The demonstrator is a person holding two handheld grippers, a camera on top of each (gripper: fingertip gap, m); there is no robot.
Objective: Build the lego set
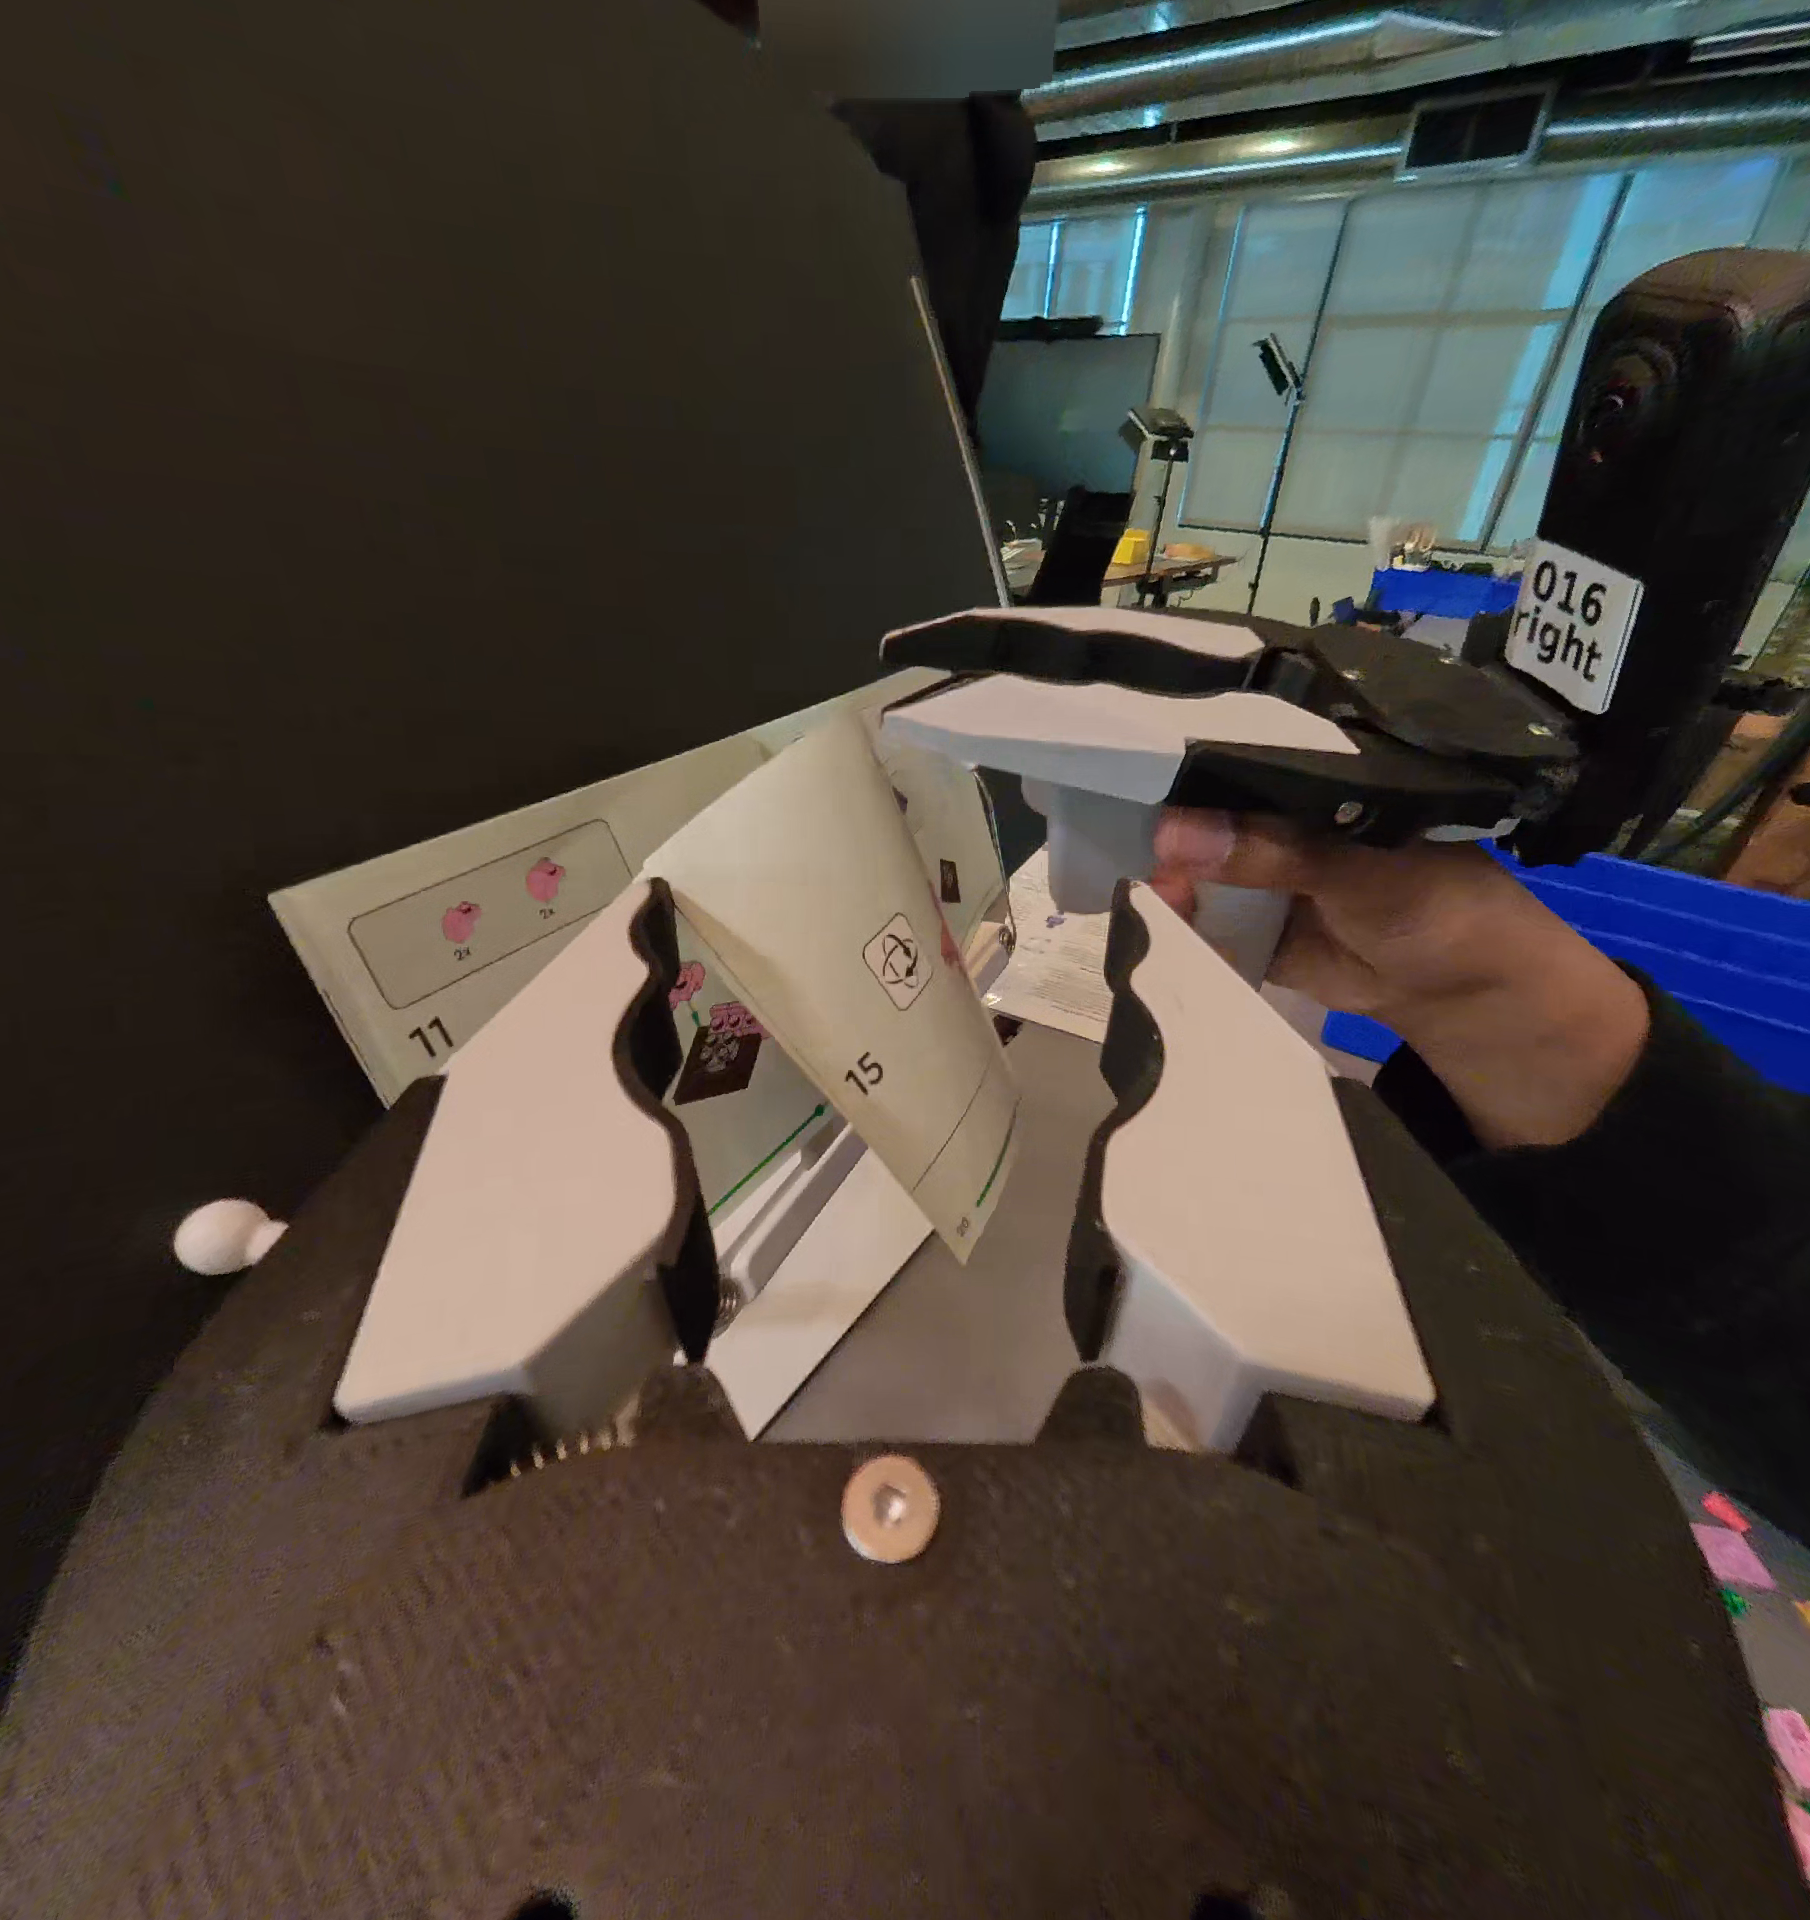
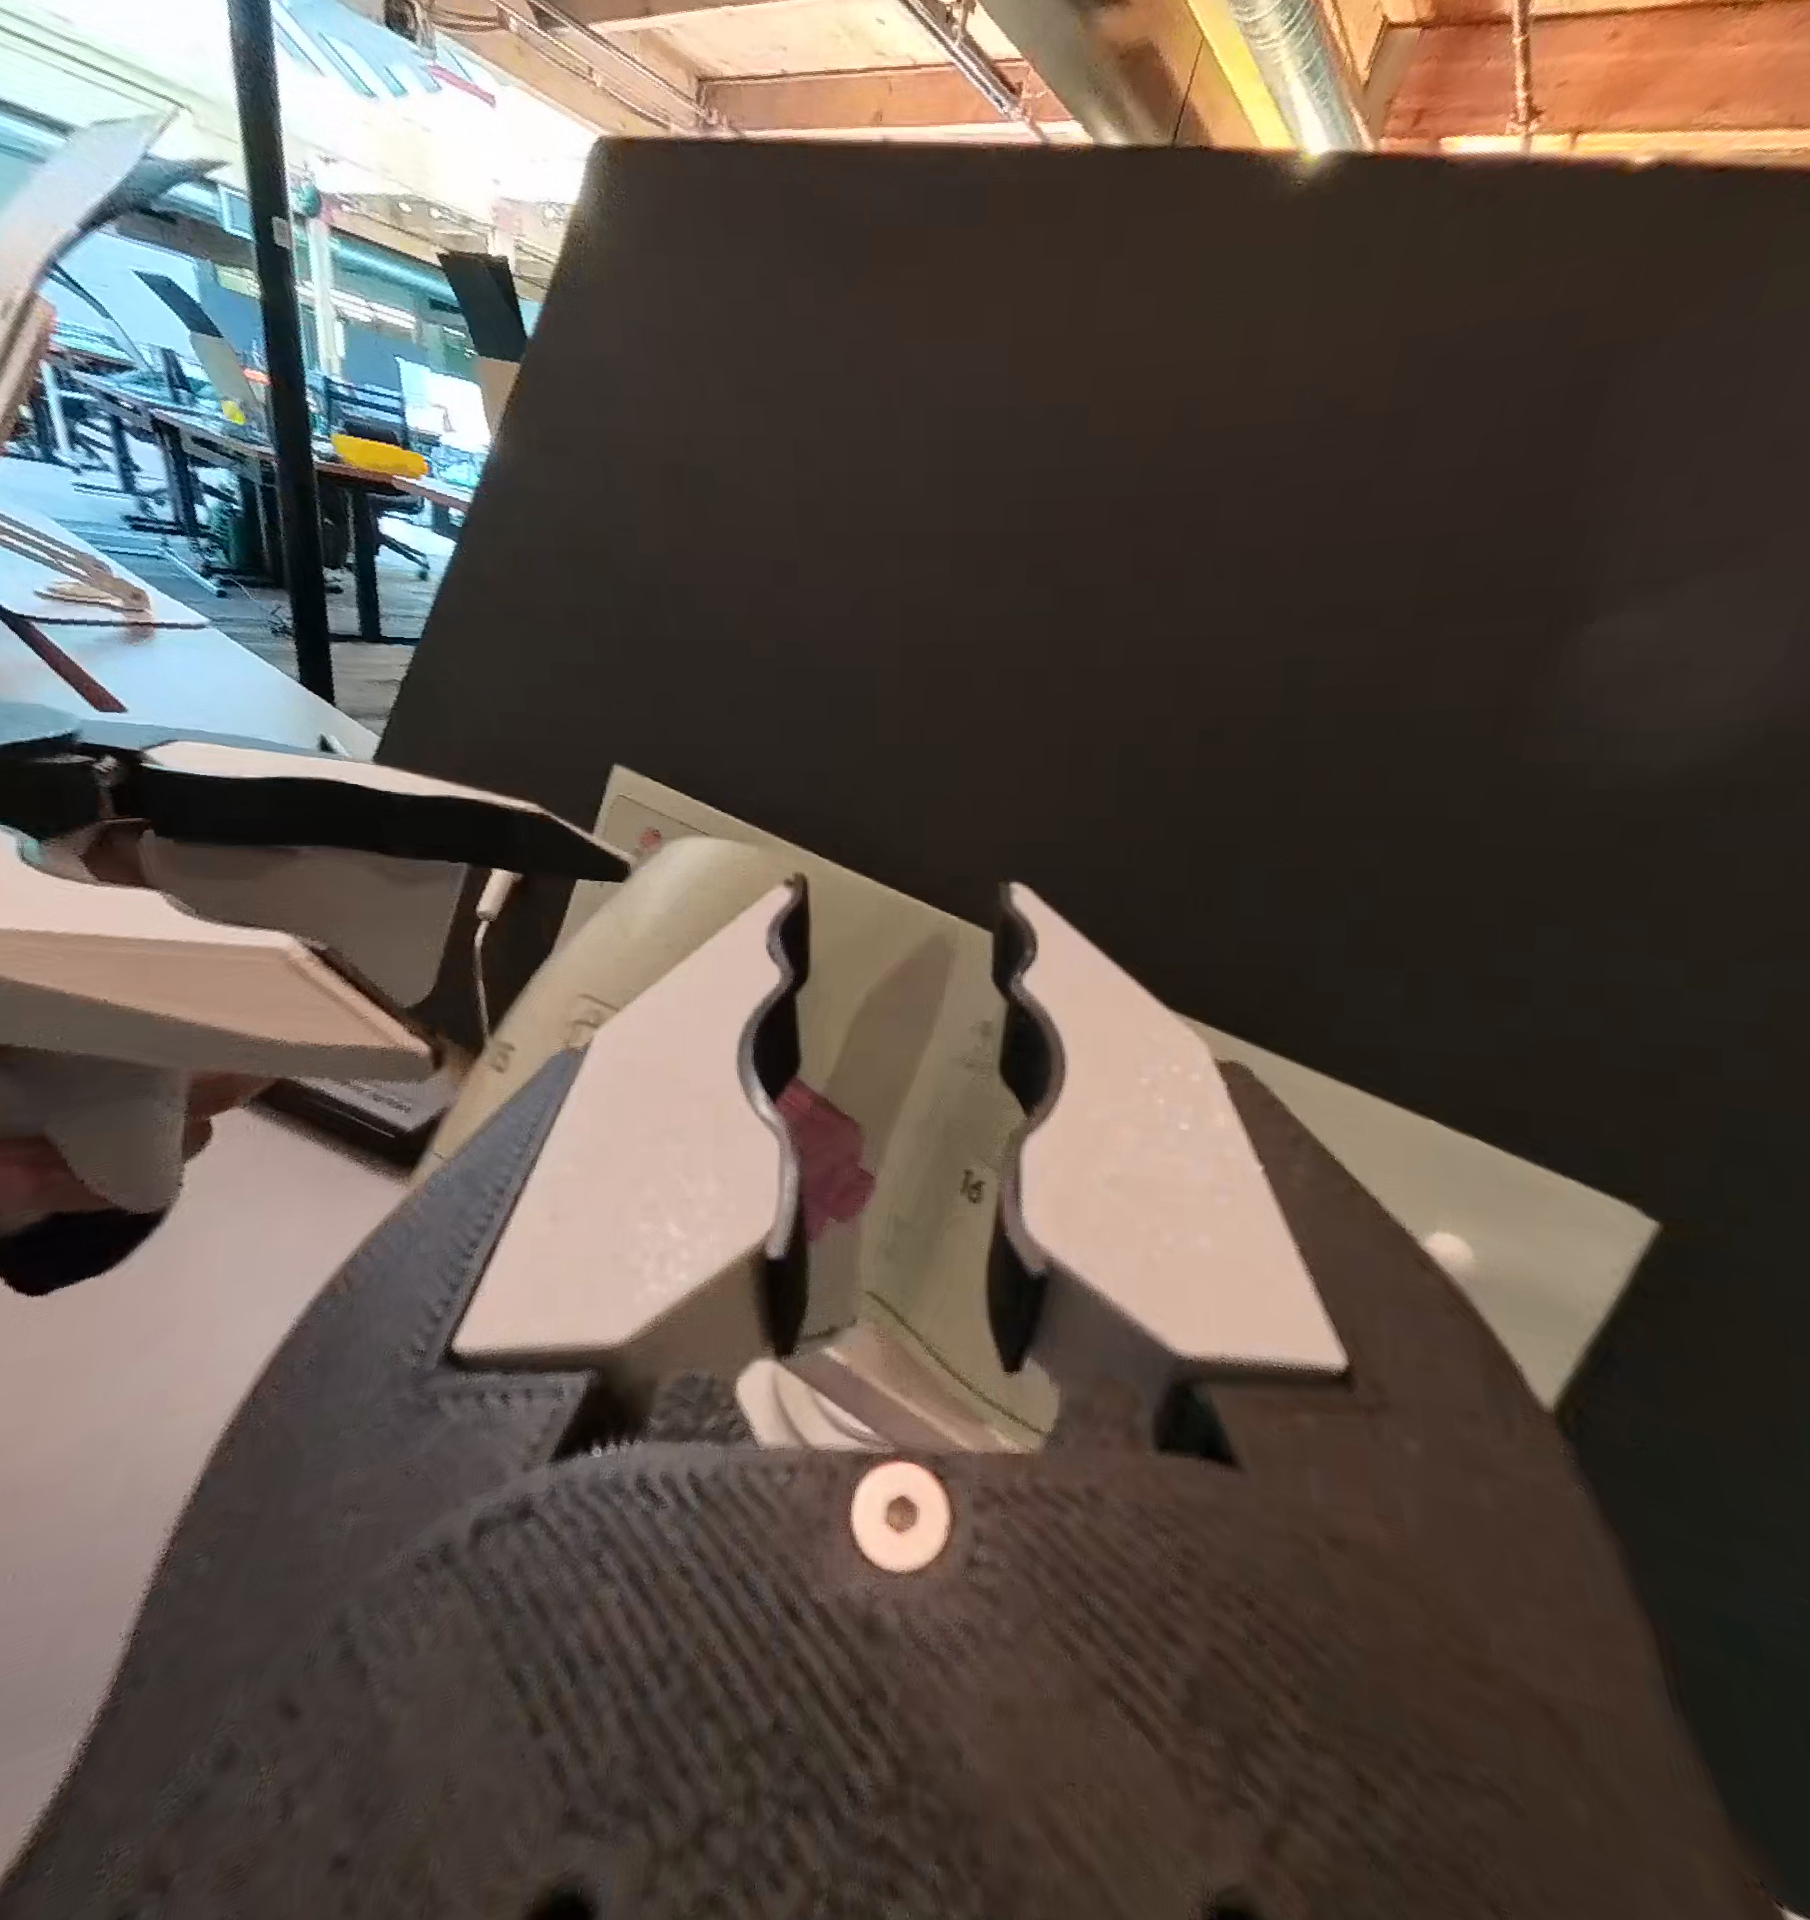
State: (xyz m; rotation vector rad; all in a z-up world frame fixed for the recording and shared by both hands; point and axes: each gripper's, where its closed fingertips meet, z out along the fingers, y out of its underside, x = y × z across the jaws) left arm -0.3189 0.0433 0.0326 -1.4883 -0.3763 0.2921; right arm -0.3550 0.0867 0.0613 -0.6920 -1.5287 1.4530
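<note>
Black board (image 1: 413, 520): upright behind everything.
Tabletop (image 1: 942, 1340): grey, carries the booklet.
Instruction booklet (image 1: 527, 935): propped against the board, one page (image 1: 839, 977) curling over (mid-turn look).
Left tool (image 1: 885, 1039): jaws wide, empty, straddling the page.
Right tool (image 2: 901, 1060): parted, empty, facing the booklet.
Loose bricks (image 1: 1805, 1756): pink and green, tabletop's right edge.

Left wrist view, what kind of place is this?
Likely an open workshop or lab: exposed ceiling ducts, big windows, light stands, and a blue bin beside the table.
</note>
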